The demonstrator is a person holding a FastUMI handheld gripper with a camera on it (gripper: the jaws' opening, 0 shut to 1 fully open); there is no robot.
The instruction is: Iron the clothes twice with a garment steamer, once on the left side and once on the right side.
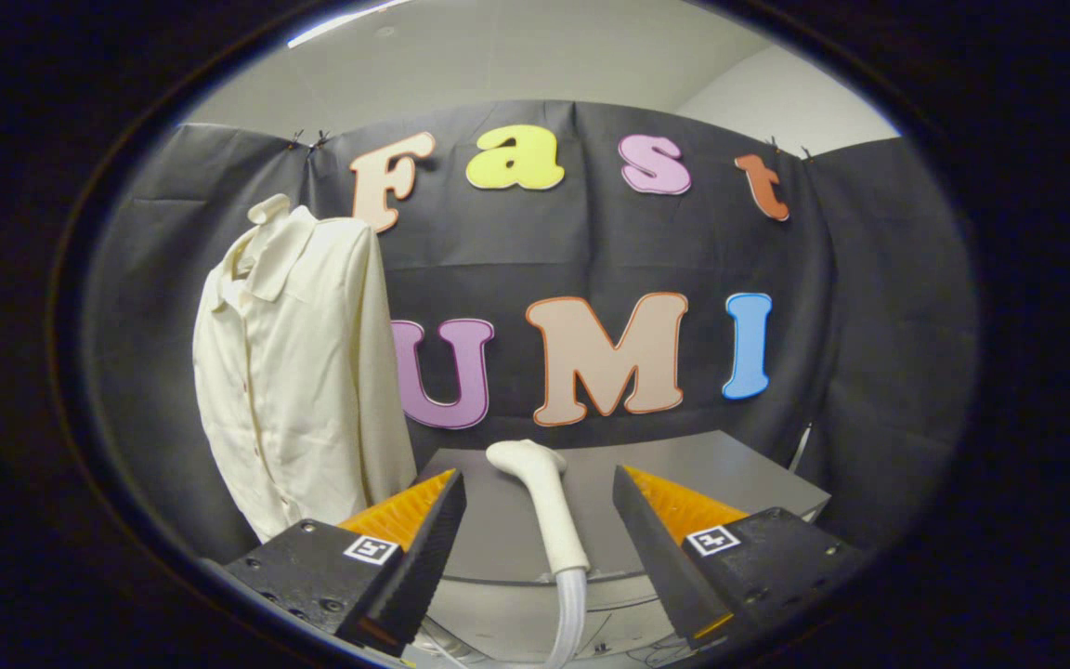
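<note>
A cream button-up shirt (298,372) hangs upright to the left, in front of the black cloth wall, its hem reaching down behind the left finger. A white garment steamer head (540,492) with a pale hose (569,613) rests on the grey table (739,474), its nozzle turned left toward the shirt. My gripper (540,492) is open, with the steamer's handle standing between the two fingers and a gap on each side. Neither finger touches it.
The grey table's front edge curves just beneath the fingers, and its right corner ends near the cloth wall. The black cloth closes off the back and both sides. A thin cable (802,446) hangs at the table's right rear.
</note>
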